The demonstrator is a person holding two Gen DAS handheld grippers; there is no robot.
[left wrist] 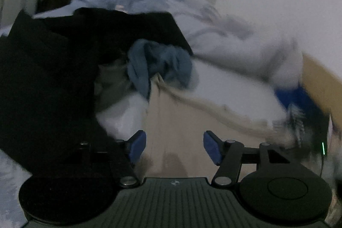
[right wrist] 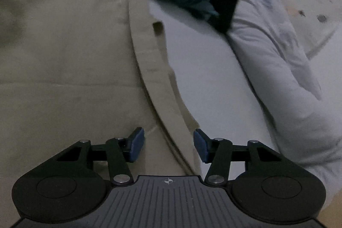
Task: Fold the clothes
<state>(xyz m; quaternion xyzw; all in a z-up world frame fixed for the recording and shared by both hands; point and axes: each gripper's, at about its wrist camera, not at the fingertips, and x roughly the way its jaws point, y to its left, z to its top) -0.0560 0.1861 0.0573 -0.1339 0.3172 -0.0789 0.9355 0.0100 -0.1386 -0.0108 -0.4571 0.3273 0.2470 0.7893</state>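
A white bedsheet (right wrist: 213,78) is spread under everything, probably used as the folding surface. The beige garment (right wrist: 64,46) is laid out flat on it, hem edge running diagonally, so it looks picked as the piece to fold. A black garment (left wrist: 53,67) and a blue crumpled cloth (left wrist: 158,61) are piled just behind, likely waiting their turn. The right gripper (right wrist: 168,142) is held over the beige edge, jaws apart, nothing pinched. The left gripper (left wrist: 174,146) is parted too, nothing gripped, beige fabric below it.
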